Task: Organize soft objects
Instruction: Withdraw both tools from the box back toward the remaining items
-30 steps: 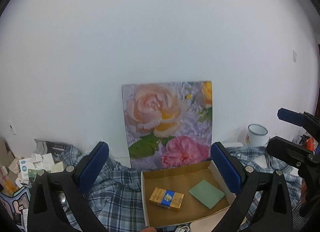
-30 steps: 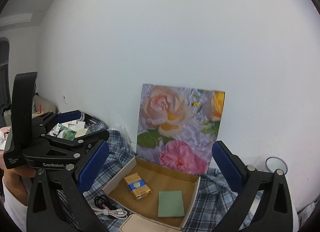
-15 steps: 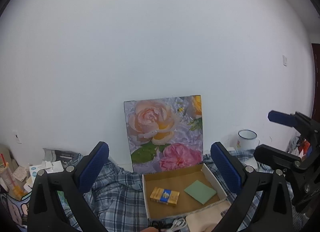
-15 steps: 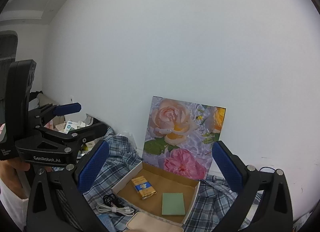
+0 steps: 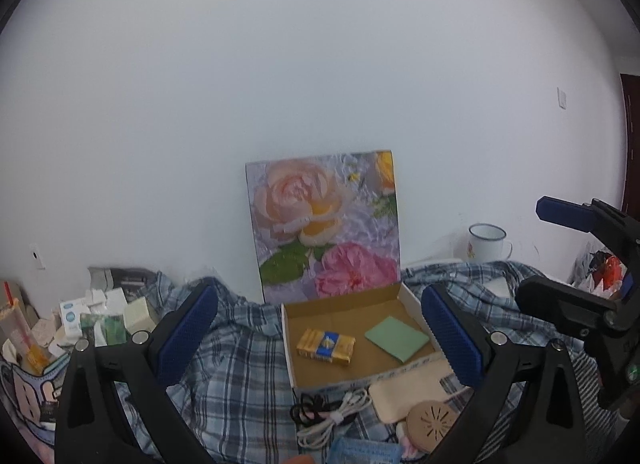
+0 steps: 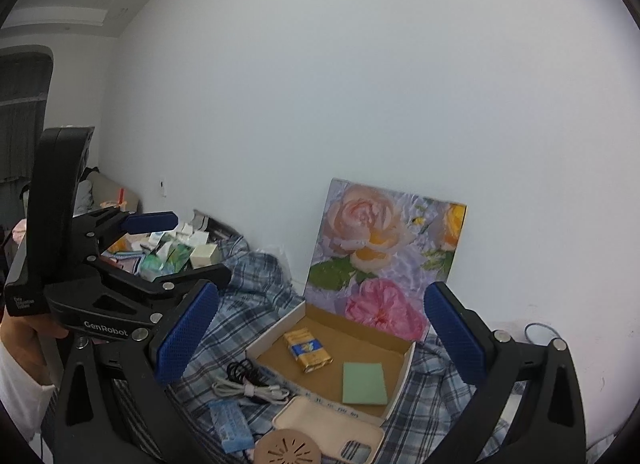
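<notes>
An open cardboard box lies on a plaid cloth. Inside it are a yellow-blue pack and a green pad. In front of the box lie a beige phone case, a round pinkish disc, a blue packet, a white cable and a black cable. My left gripper hangs open above the box, holding nothing. My right gripper is also open and empty, to the right of the left one.
A floral picture leans on the white wall behind the box. A white enamel mug stands at the back right. Several small cartons are piled at the left. A hand holds the left gripper.
Both views have drawn back from the box and tipped down, so the cables, phone case and disc in front of it have come into sight. Both grippers stay open.
</notes>
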The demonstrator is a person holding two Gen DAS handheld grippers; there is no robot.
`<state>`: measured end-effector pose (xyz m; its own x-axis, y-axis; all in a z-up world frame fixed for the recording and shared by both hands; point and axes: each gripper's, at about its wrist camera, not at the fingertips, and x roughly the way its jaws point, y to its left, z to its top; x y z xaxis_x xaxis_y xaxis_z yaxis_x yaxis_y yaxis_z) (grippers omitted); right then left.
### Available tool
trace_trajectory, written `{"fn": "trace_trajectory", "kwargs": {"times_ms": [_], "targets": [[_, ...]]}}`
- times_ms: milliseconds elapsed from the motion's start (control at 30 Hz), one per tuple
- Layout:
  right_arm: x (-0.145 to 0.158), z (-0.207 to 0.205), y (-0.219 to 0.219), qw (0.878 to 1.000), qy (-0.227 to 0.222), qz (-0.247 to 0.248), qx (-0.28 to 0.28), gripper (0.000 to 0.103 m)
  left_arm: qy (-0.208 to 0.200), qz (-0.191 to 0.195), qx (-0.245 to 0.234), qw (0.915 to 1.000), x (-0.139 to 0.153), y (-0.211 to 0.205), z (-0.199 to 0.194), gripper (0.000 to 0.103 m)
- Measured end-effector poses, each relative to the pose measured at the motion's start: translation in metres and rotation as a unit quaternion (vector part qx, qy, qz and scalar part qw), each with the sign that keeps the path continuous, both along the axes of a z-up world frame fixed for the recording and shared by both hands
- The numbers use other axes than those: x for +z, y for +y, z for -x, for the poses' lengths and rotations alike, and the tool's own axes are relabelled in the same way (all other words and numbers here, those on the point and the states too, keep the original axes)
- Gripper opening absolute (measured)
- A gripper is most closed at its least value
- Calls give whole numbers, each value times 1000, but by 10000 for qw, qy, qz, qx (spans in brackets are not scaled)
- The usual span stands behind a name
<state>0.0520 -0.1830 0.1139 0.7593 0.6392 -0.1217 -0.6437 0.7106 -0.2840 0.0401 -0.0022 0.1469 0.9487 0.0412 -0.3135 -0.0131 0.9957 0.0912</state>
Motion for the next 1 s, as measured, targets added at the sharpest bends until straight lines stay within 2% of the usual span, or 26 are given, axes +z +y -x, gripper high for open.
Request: {"fn": "trace_trajectory", "kwargs": {"times_ms": [433, 633, 1000], "targets": [[-52, -16, -7, 9984, 541, 179, 32, 103, 571, 259, -44, 9980, -58, 2, -3, 103], [-86, -23, -10, 9958, 805, 444, 32, 103, 803, 188, -31, 9966, -82, -3, -4, 103], [-120, -38, -14, 9899, 1262, 635, 126, 103, 1252, 193, -82, 9919, -118, -4, -15, 103]]}}
